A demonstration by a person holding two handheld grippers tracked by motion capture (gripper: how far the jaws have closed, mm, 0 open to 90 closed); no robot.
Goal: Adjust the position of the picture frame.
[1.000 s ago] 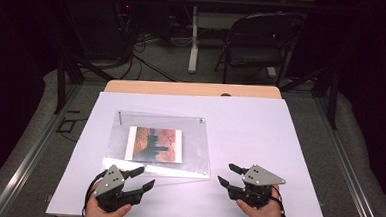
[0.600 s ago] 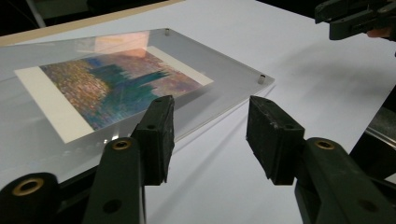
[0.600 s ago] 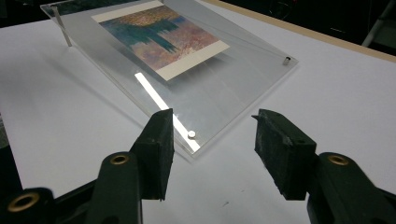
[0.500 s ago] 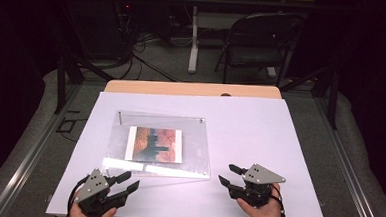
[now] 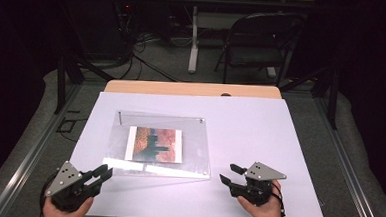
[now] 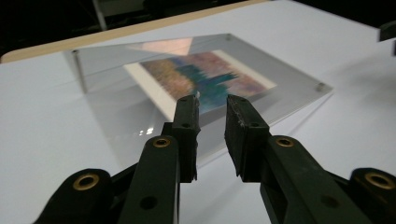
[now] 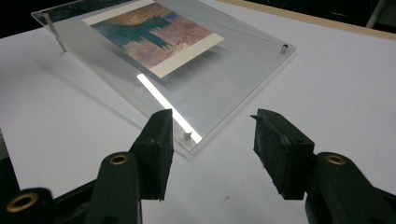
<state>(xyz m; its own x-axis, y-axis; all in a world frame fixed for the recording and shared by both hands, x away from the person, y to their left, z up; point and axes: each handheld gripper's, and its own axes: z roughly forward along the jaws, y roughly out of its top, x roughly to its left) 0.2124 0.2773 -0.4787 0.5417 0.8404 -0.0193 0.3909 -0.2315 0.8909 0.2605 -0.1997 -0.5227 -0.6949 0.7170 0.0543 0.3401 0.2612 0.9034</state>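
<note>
— Where's the frame right now?

— The clear acrylic picture frame (image 5: 159, 146) lies on the white tabletop (image 5: 259, 137), a little left of the middle. A print (image 5: 154, 144) in orange and dark teal sits sandwiched in it, and small metal pins mark its corners. In the right gripper view its far edge stands raised on a pin, so the sheet slopes down toward the near side.

— And the left gripper?

— The left gripper (image 5: 103, 174) is at the tabletop's near left corner, held in the person's hand (image 5: 65, 211), pointing toward the frame's near left corner but apart from it. Its jaws have just been closing; in the left gripper view they stand with only a narrow gap and nothing between them — the frame is seen beyond the tips (not pinched).

— The right one?

— The right gripper (image 5: 230, 173) sits near the front edge on the right, in the other hand (image 5: 263, 212), aimed at the frame's near right corner. Its jaws are spread apart and empty; in the right gripper view the frame's corner with its pin lies just ahead of them, not touched as far as I can tell.

— Anything else around?

— A folding chair (image 5: 254, 41) stands on the floor beyond the tabletop.
</note>
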